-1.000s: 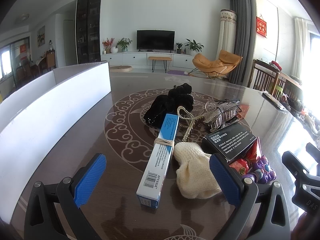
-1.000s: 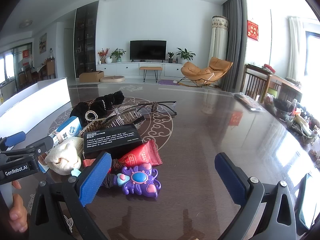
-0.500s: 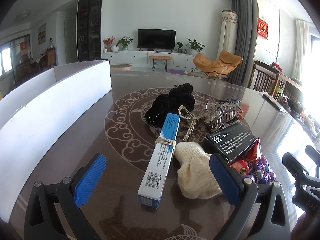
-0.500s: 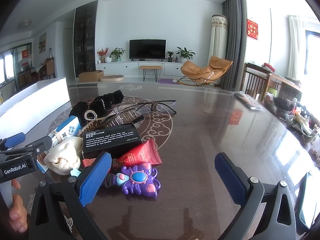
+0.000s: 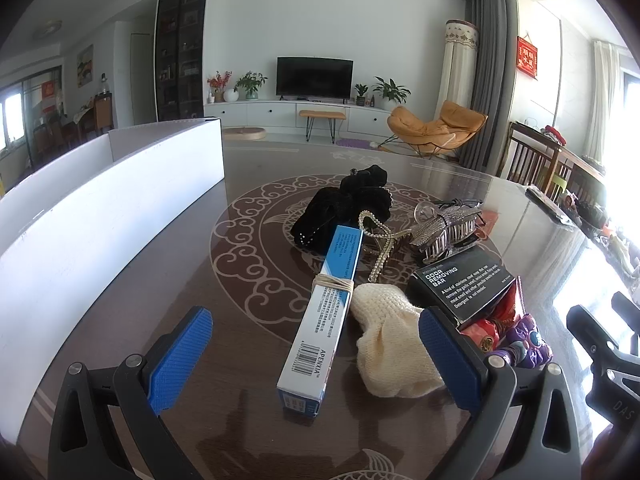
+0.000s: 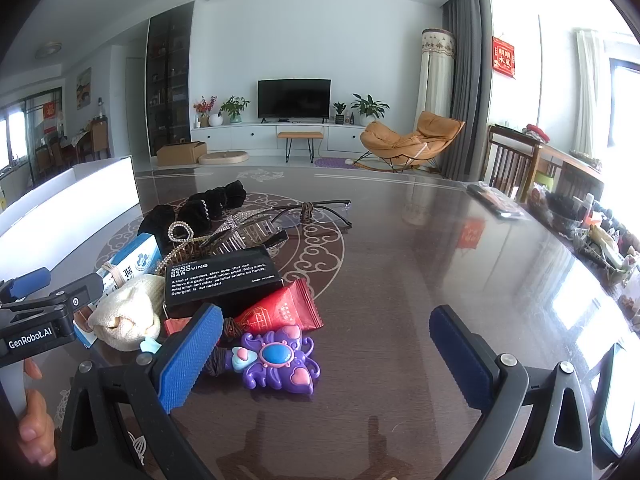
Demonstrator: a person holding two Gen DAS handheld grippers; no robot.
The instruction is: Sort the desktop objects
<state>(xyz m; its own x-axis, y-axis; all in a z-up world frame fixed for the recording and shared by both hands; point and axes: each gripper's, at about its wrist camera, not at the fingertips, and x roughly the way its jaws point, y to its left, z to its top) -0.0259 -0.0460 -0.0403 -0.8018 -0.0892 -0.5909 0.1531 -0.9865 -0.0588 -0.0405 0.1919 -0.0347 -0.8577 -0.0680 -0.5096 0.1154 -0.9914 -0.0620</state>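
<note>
While both tongs gape wide w/ nothing held, left tongs point(image 5: 316, 360) straddle the blue box point(image 5: 320, 320) & knit pouch point(image 5: 394, 344), right tongs point(image 6: 326, 356) by the purple toy point(image 6: 276, 360). Pile sits mid-frame on tabletop point(image 6: 420, 260); white bin point(image 5: 100, 216), upper left, contents hidden. Sorting looks unstarted; all left.
</note>
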